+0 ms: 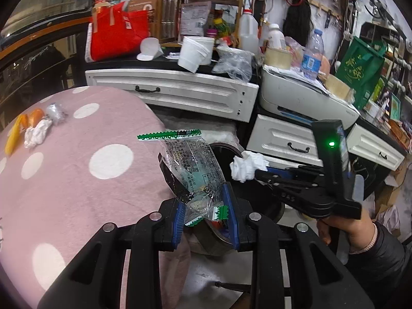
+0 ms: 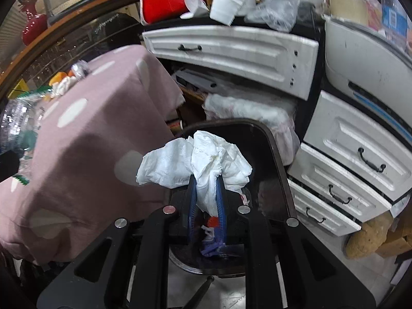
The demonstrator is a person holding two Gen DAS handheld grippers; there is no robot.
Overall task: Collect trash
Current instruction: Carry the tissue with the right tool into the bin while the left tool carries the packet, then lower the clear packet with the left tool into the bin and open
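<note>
Left wrist view, scanning left to right: leftover trash is sitting at the far left of the pink polka-dot cloth tabletop (image 1: pixel 85 177) — yellow-orange peel pieces (image 1: pixel 15 134), a crumpled white tissue (image 1: pixel 37 132) and a scrunched clear plastic scrap (image 1: pixel 55 112), all close together. Centre: left gripper (image 1: pixel 206 212) is clamping a clear plastic snack wrapper with green zigzag edges (image 1: pixel 191 162); blue fingers (image 1: pixel 228 206) are standing narrowly apart, pinching the wrapper's lower end, the rest sticking up free. Behind it, a dark round-cornered trash bin (image 1: pixel 226 149) is sitting on the floor off the tabletop edge. Right: right gripper (image 1: pixel 260 173) is carrying a crumpled white paper tissue wad (image 1: pixel 247 166).

Right wrist view: right gripper (image 2: pixel 207 182) fingers (image 2: pixel 191 193) are nearly closed, squeezing the wad (image 2: pixel 206 159), which is hanging directly above the bin opening (image 2: pixel 273 139); some trash is already lying inside.

Step in hand, judging: dropping both pieces in the bin. Doing it well means getting each piece fully over the opening before releasing; the light wrapper may cling to the pads or drift, so lower it inside the rim first.
</note>
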